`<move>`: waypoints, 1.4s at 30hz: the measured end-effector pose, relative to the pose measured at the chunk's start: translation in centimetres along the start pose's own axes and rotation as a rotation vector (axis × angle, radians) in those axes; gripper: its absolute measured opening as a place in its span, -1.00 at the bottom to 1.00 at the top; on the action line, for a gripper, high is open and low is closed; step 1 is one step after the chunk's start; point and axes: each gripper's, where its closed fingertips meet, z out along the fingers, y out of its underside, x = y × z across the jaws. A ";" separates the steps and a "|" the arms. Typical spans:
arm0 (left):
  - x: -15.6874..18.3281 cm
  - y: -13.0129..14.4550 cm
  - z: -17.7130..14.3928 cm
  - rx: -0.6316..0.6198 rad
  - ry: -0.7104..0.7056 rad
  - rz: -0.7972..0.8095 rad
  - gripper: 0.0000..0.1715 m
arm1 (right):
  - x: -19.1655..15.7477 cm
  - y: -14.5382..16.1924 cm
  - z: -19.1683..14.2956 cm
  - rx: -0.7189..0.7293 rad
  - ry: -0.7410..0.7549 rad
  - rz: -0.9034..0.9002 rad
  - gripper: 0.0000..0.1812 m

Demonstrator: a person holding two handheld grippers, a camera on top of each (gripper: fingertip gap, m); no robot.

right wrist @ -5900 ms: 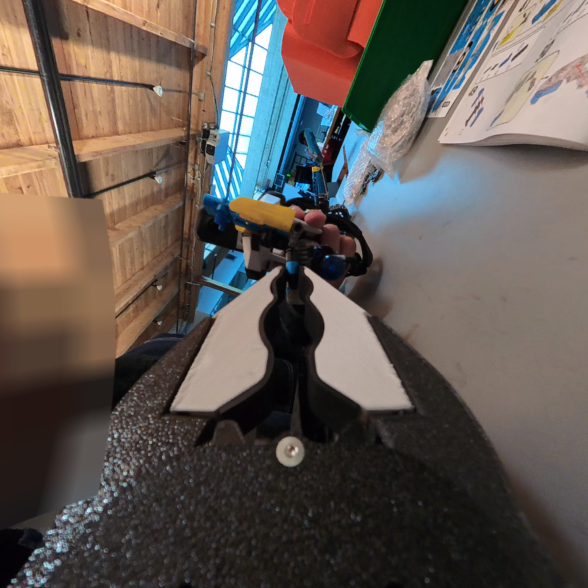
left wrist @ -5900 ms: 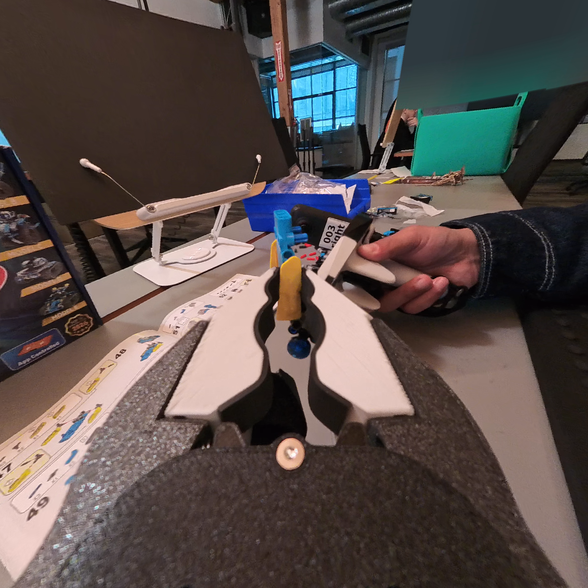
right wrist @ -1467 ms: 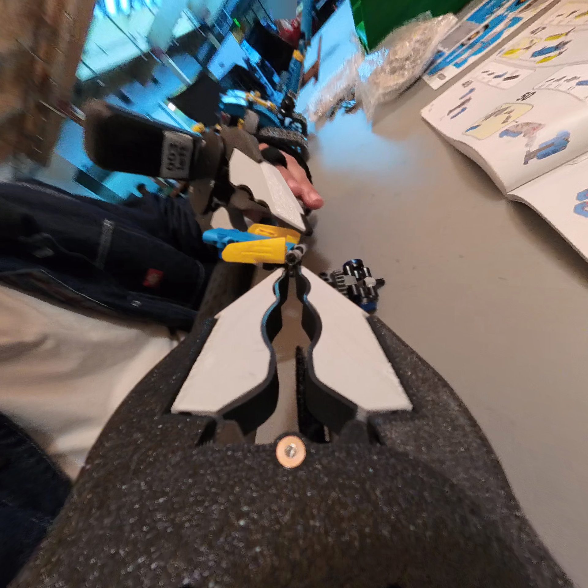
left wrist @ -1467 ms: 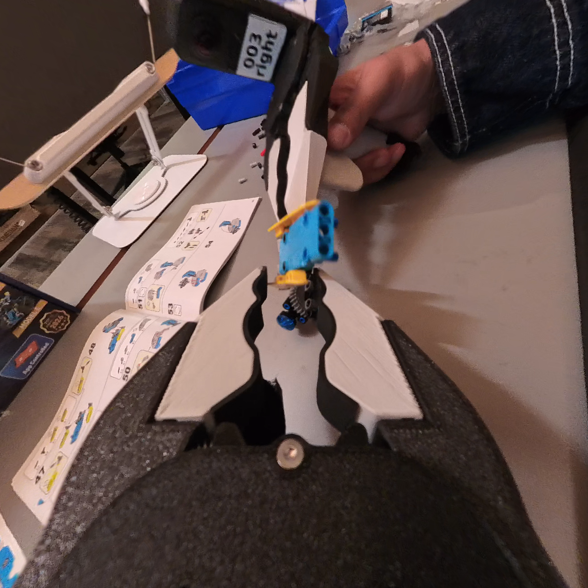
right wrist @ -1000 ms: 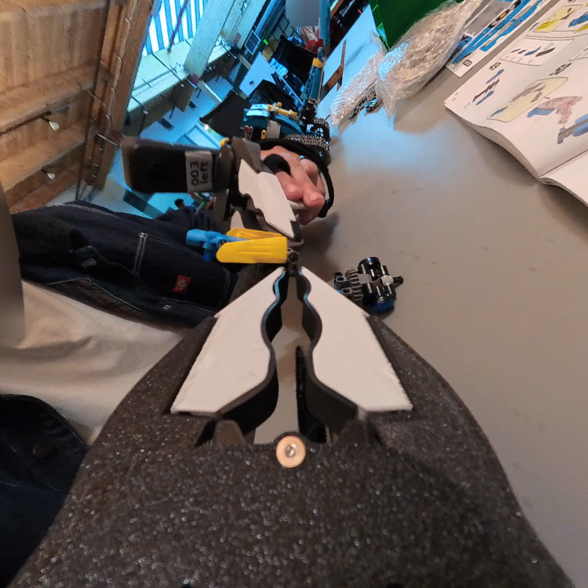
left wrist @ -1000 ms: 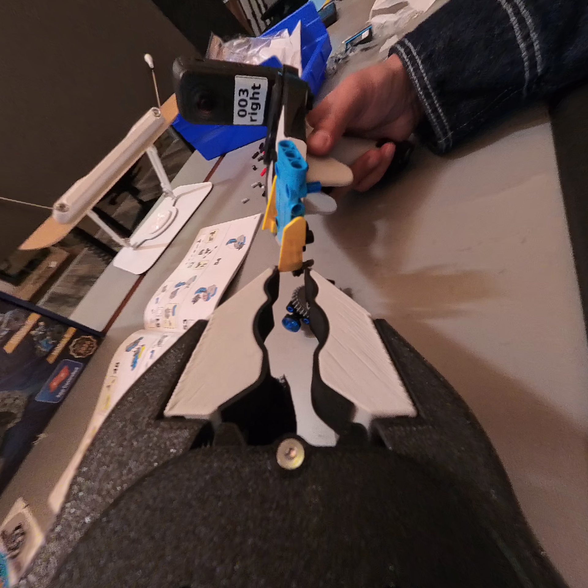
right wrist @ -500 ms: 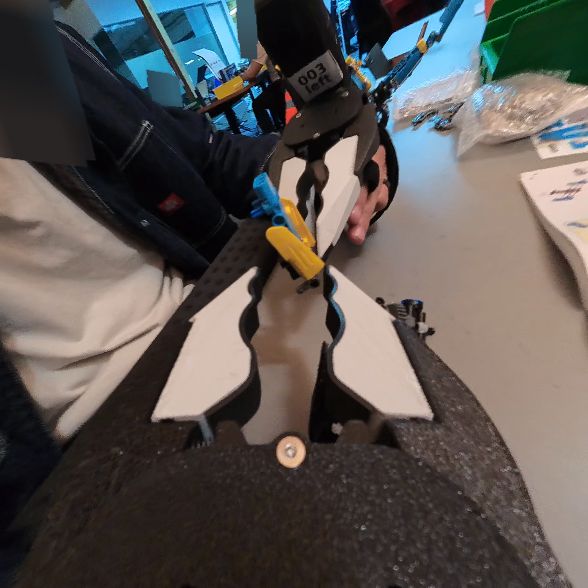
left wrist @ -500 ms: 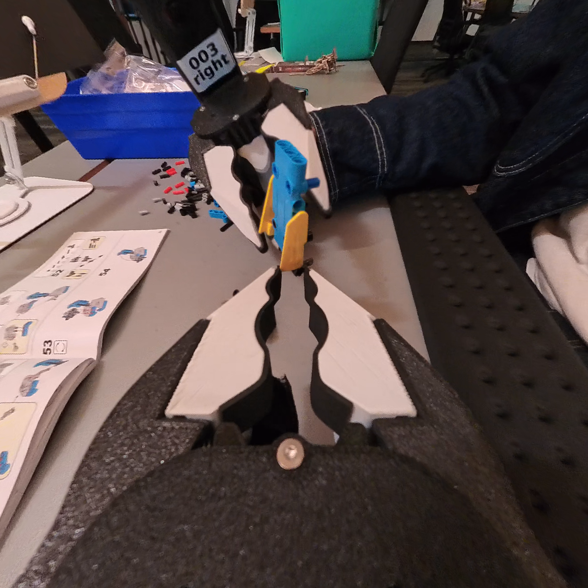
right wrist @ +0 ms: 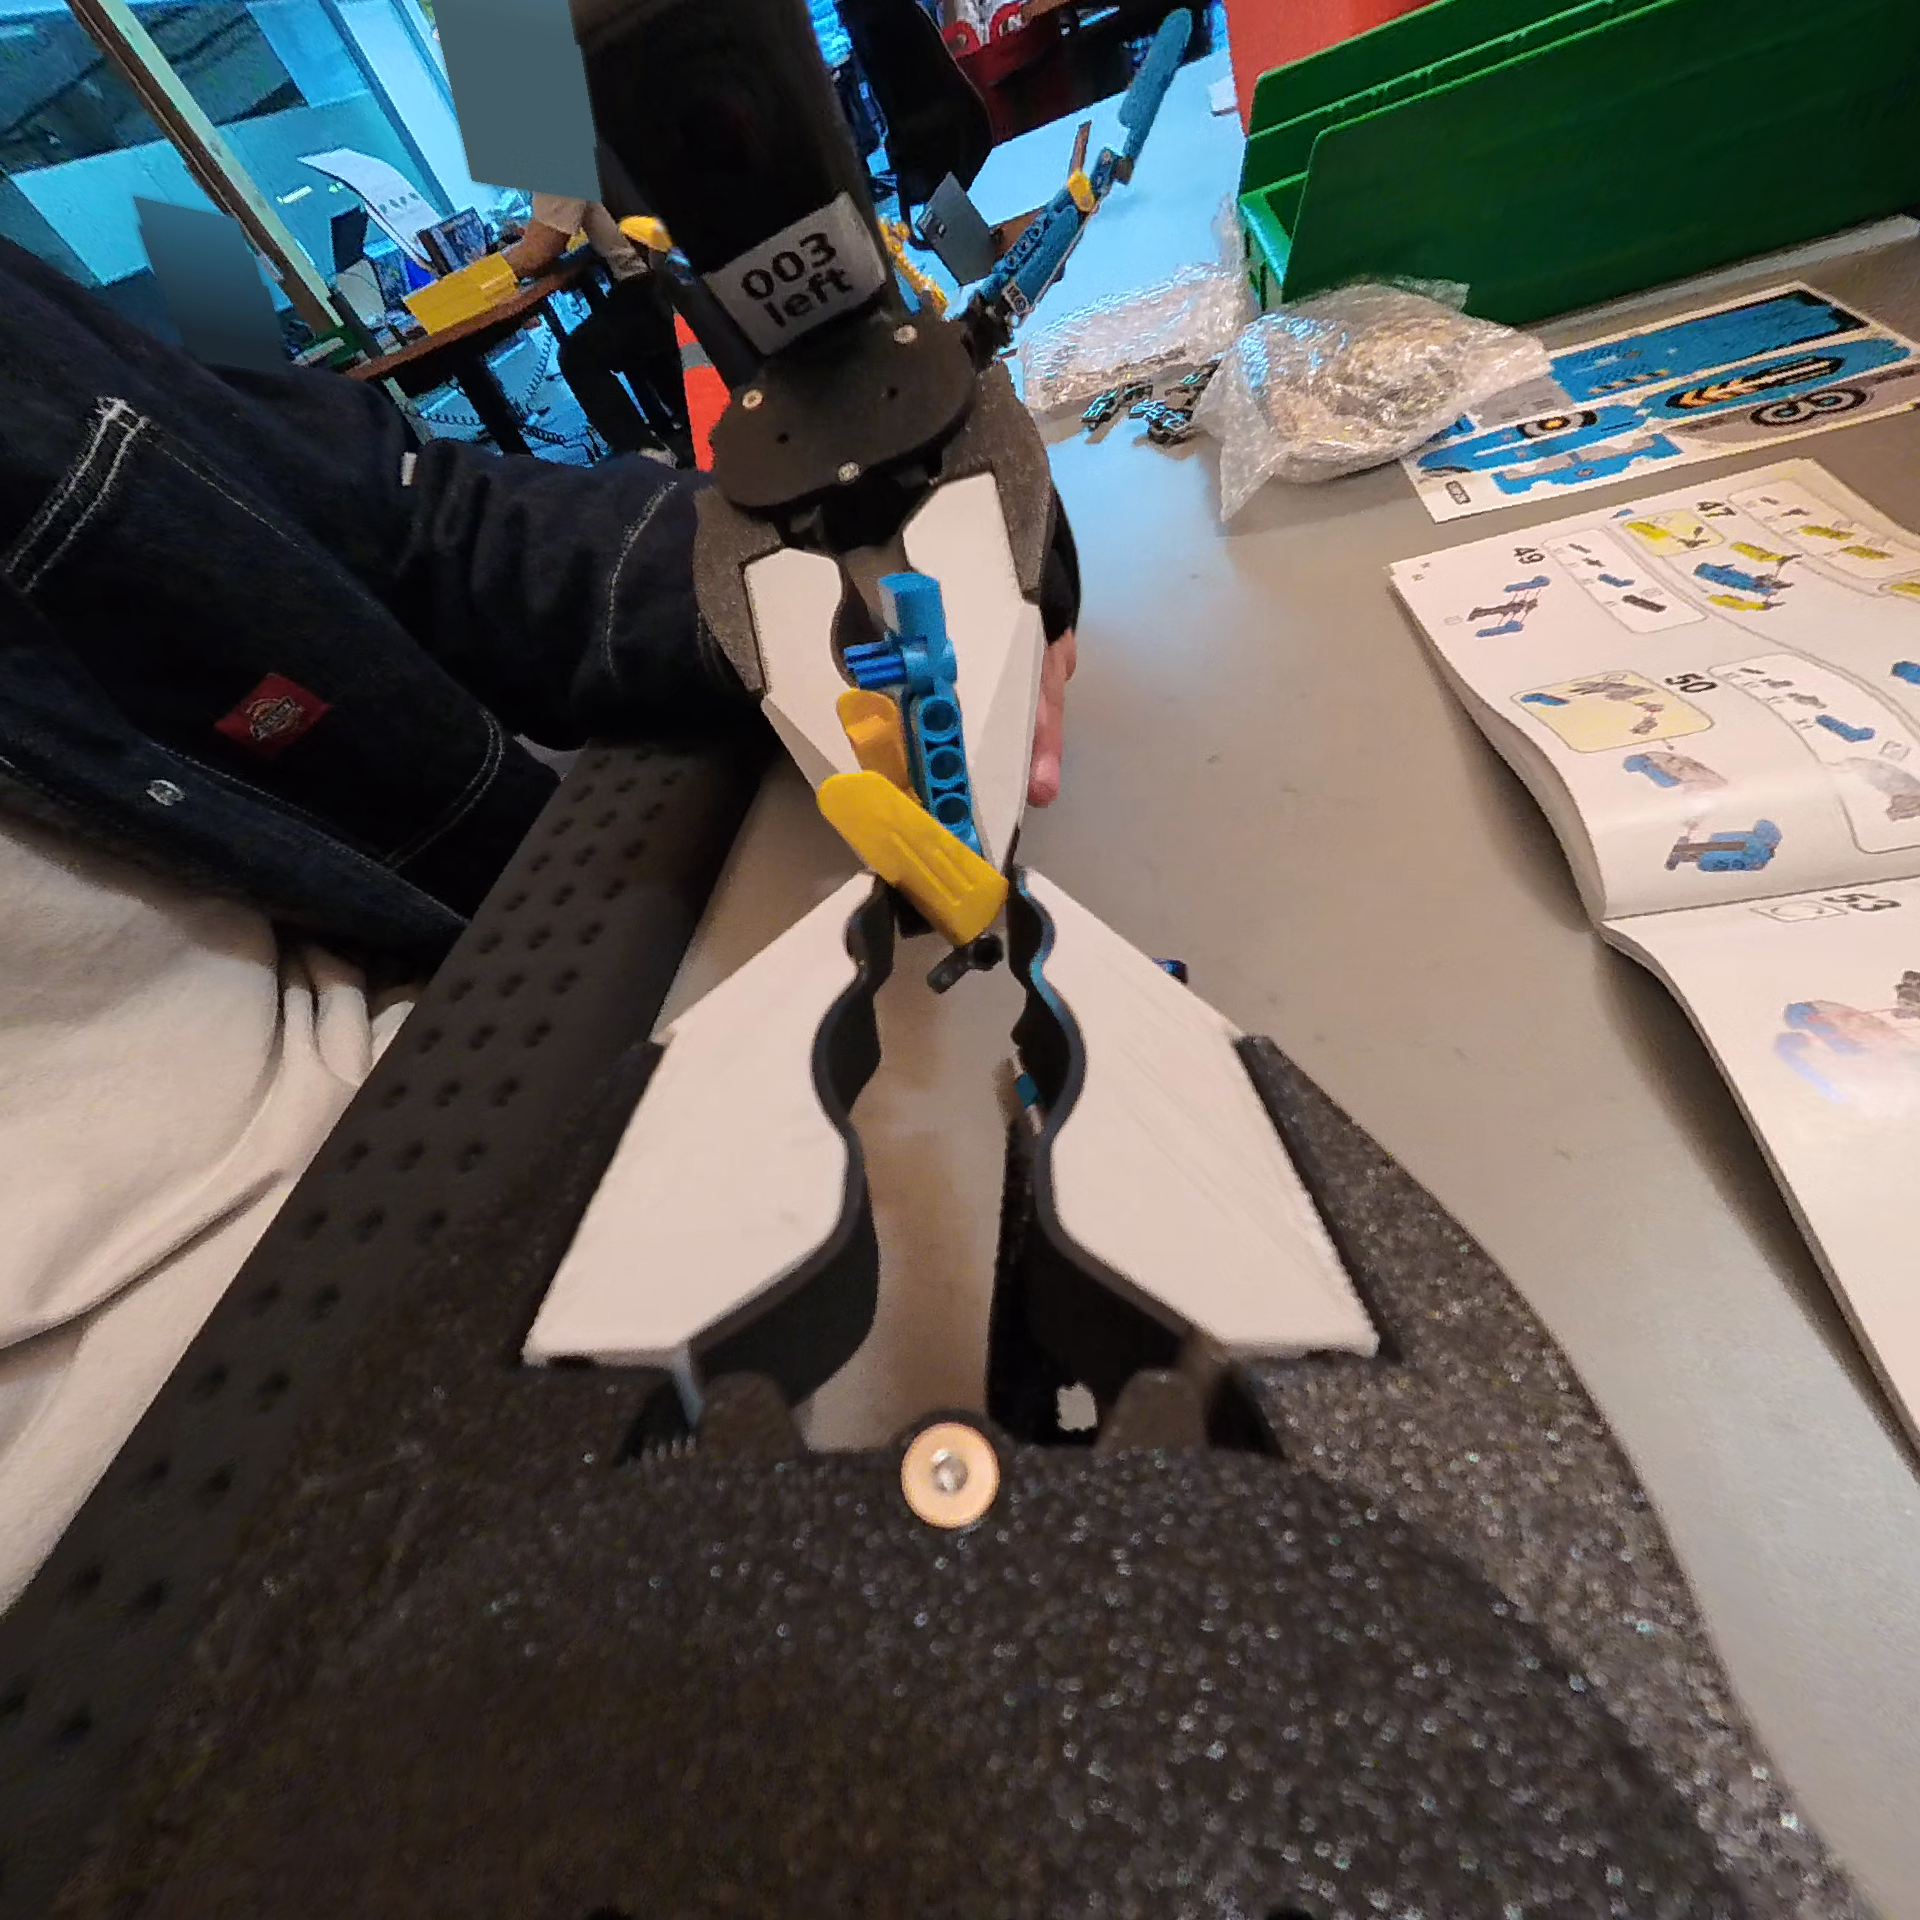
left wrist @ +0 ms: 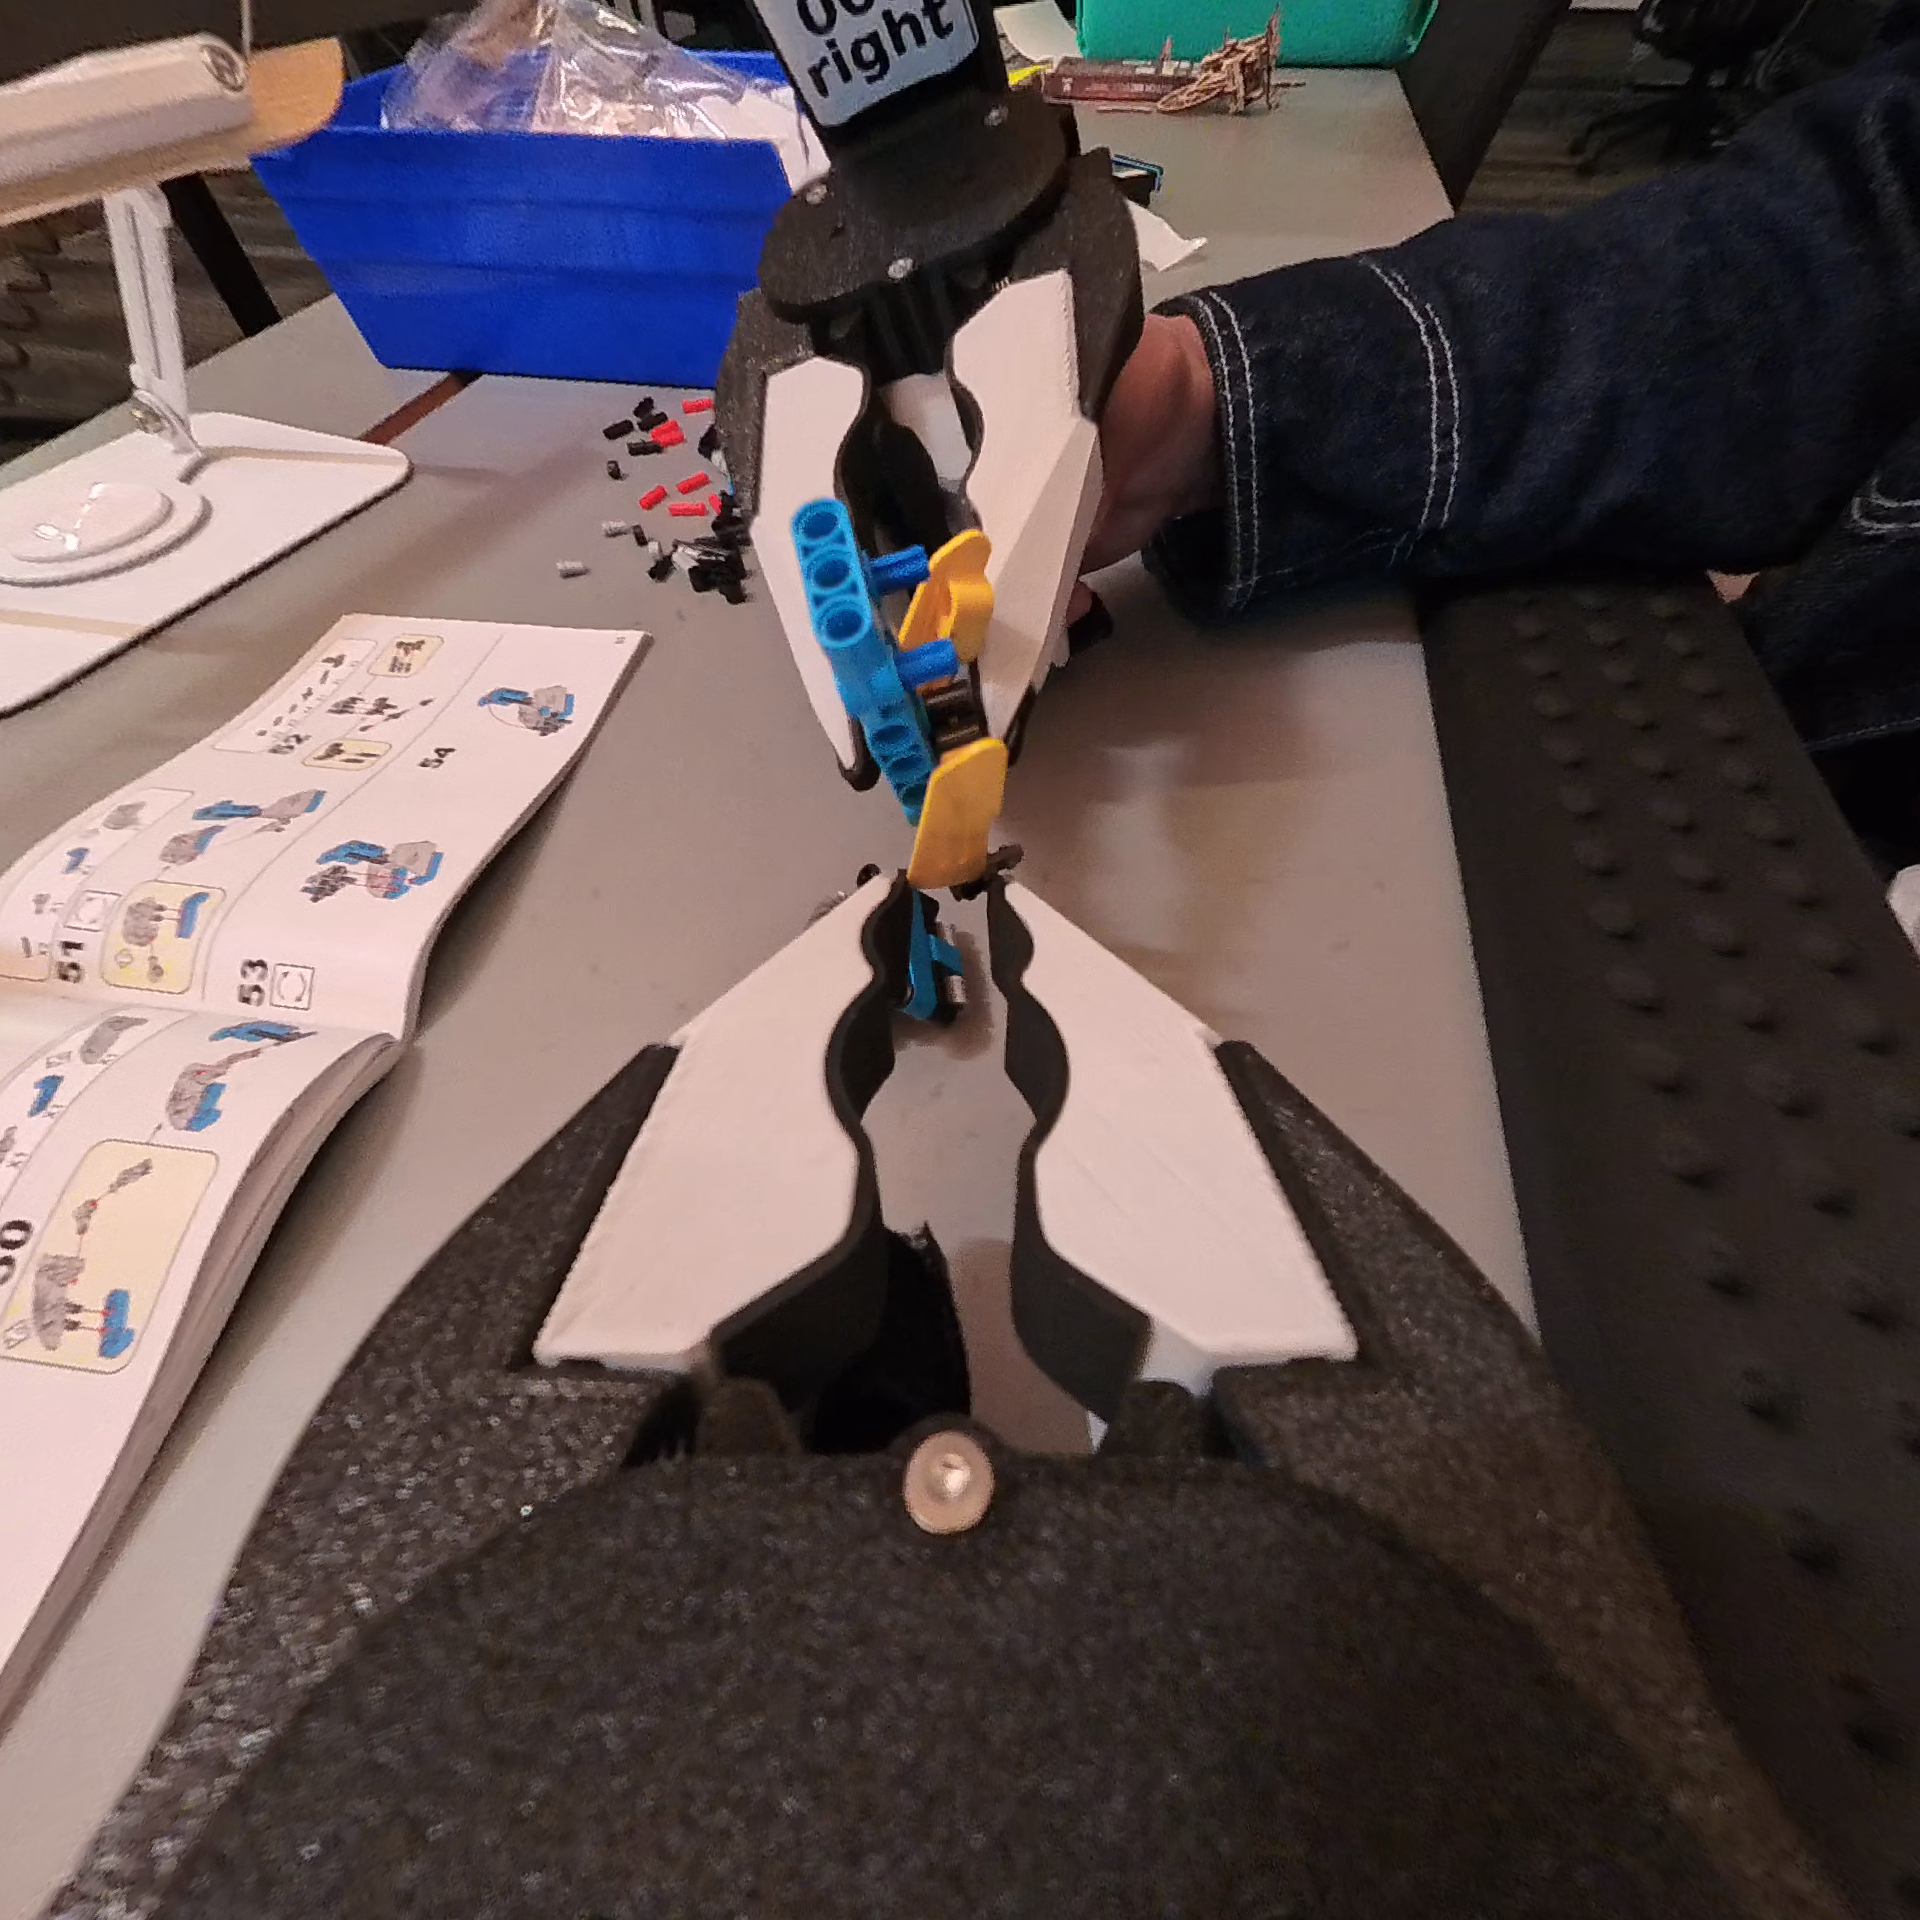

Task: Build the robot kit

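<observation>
Left gripper (left wrist: 940,899): its fingers stood narrowly apart and appeared to pinch the lower end of a blue-and-yellow brick assembly (left wrist: 883,665), at the dark pin under the yellow panel (left wrist: 956,810).
Right gripper (right wrist: 948,904): it faced the left one tip to tip, its fingers drawn in close on either side of the same yellow panel. Whether they pressed on it could not be told.
Assembly: it was held aloft above the bench (left wrist: 1195,831), between the two sets of fingers, with the blue beam uppermost.
Beneath: a small blue part (left wrist: 925,977) lay on the bench, seen through the left fingers' gap.
Beside: an open instruction booklet (left wrist: 312,831) lay near, and a black perforated mat (left wrist: 1662,935) ran along the bench edge.
Farther off: loose small pieces (left wrist: 675,520), a blue bin (left wrist: 520,249), a white stand (left wrist: 156,488), plastic bags (right wrist: 1351,384) and green bins (right wrist: 1558,156).
</observation>
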 end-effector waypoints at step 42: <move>-2.1 -2.8 -1.3 0.203 0.044 -0.300 -0.41 | 0.0 -2.7 -1.1 0.210 -0.133 0.090 -0.86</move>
